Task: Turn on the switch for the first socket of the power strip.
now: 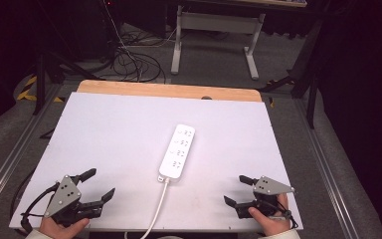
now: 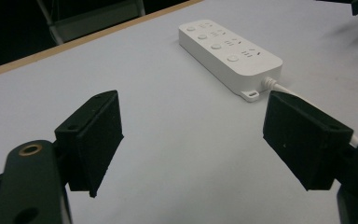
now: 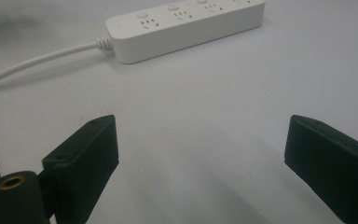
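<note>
Flanking power strip [image 1: 177, 151], cord [image 1: 155, 211] cut off below, both grippers' fingers apart.

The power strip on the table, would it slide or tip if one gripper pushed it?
The power strip lies flat and low, so it would probably slide, not tip. Its smooth white casing looks slippery. The trailing cord would likely drag and swing it round.

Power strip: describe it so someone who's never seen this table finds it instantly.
On the white tabletop with a wooden strip along its far edge, look near the middle. The power strip lies flat there, a long white bar with four sets of sockets, each with a round button, running away from the person. Its white cord leaves the near end, between the open left gripper and right gripper.
</note>
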A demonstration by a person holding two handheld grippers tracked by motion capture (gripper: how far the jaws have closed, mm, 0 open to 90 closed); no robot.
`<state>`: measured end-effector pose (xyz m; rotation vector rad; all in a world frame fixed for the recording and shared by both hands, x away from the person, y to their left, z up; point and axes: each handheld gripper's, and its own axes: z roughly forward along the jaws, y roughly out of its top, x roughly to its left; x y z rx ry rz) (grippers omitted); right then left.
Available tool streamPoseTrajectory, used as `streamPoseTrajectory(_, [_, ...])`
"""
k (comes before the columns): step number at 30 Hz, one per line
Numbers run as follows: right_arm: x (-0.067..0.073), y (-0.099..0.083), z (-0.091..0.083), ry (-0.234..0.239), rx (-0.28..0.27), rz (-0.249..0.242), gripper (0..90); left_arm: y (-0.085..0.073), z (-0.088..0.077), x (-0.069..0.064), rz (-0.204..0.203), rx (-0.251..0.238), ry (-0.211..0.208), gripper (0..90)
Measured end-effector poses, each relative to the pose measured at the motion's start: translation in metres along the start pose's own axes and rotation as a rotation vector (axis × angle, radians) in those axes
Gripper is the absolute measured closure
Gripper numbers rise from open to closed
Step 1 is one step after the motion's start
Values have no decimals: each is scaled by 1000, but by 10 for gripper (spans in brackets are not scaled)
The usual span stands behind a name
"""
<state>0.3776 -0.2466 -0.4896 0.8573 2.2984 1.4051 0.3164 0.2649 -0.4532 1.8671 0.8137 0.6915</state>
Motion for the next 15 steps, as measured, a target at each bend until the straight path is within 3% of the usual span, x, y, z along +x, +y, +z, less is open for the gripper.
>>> streamPoseTrajectory(3, [-1,-4,1,3,13,8,103,0,1,-1,-4,-3,1,203])
streamPoseTrajectory(7, [0,0,-2,-18,-17,13,106,1,1,0,-4,-10,8,196])
streamPoseTrajectory(10, [1,1,-3,-11,-3,44,126,0,1,0,-5,-10,14,195])
streamPoseTrajectory(15, [1,3,-6,-38,-16,34,126,0,2,1,-17,0,8,190])
